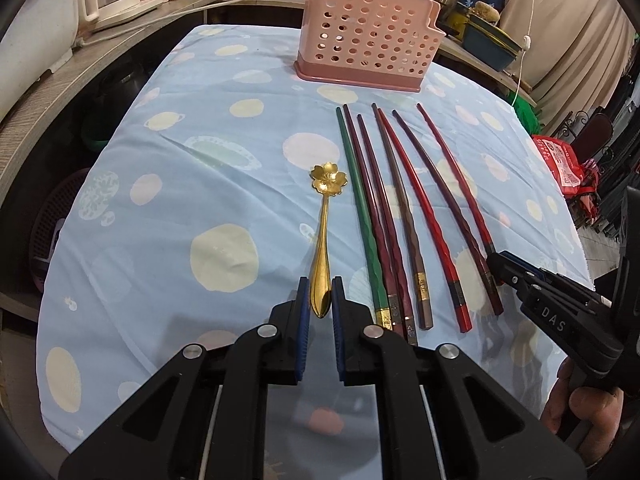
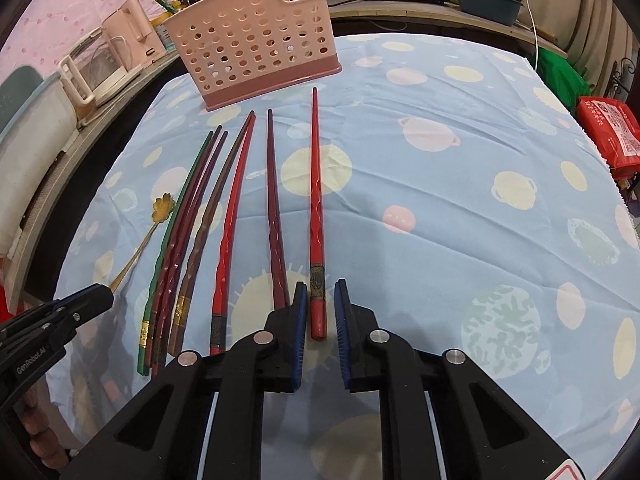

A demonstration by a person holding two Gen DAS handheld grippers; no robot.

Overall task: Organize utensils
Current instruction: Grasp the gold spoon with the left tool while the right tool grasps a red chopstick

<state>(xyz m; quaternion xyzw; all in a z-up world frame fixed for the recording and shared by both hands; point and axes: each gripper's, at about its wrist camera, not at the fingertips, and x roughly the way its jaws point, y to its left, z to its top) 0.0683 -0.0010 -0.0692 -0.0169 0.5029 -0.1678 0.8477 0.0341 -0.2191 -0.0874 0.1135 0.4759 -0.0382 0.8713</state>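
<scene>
L gripper (image 1: 320, 280) is clamped on the tail end of the gold spoon (image 1: 324, 232); the blue pads sit tight on both sides of the handle. The spoon lies flat on the cloth (image 1: 180, 208), its flower-shaped bowl pointing away toward the holder. In the right wrist view the side of this gripper reads "GenRobot.AI".

R gripper (image 2: 321, 284) straddles the thick end of the red chopstick (image 2: 316, 200), the outermost one on the right. A sliver of cloth shows between each pad and the stick, so it is not pinched: jaws narrowly apart, nothing held. Its body reads "DAS" in the left wrist view, w/ a hand (image 1: 580, 412) gripping it from below.

Between spoon and red chopstick lie six other chopsticks (image 1: 384, 220), roughly parallel, tips toward the holder: one green, the rest maroon, brown, red and dark purple. Some have gold or dark bands near the thick end, markings too small to read.

Pink holder (image 1: 368, 32), w/ round holes, stands upright at the far end of the cloth, well apart from the utensils.

Red bag (image 1: 564, 164) at the right edge has white print, unreadable.
</scene>
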